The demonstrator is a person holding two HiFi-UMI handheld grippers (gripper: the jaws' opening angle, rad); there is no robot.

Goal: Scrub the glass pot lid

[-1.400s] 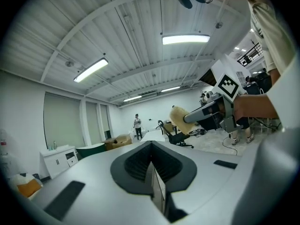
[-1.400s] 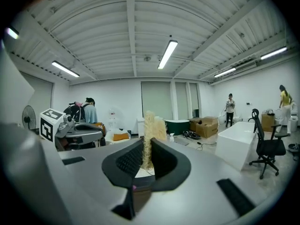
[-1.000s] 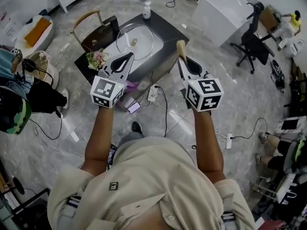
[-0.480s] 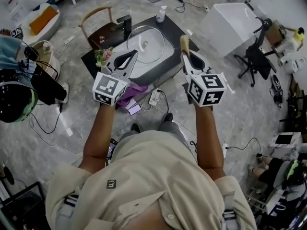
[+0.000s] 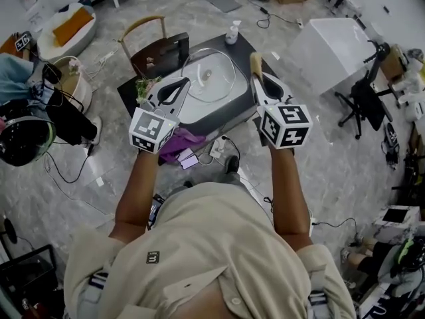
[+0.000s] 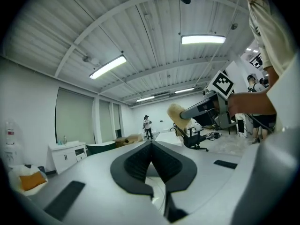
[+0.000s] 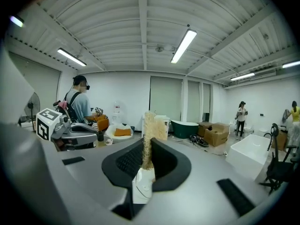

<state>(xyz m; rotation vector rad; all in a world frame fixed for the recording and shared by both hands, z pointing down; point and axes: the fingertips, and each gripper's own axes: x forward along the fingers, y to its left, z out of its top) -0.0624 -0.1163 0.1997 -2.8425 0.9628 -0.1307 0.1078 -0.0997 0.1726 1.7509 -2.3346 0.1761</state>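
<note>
the right gripper (image 7: 146, 146) is gripping a brush (image 7: 150, 123), the left gripper (image 6: 151, 146) closed empty, and the lid (image 5: 222, 78) at 12 o'clock is looking slick, brittle, probably best pinned by its knob (image 5: 207, 74).

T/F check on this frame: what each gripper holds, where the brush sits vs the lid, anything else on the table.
1. The right gripper is shut on a brush. True.
2. The left gripper holds the glass lid. False: its jaws are shut on nothing; the lid lies on the grey tray.
3. The brush bristles press on the lid. False: the brush is held in the air, apart from it.
4. A bottle stands at the table's far end. True.
</note>
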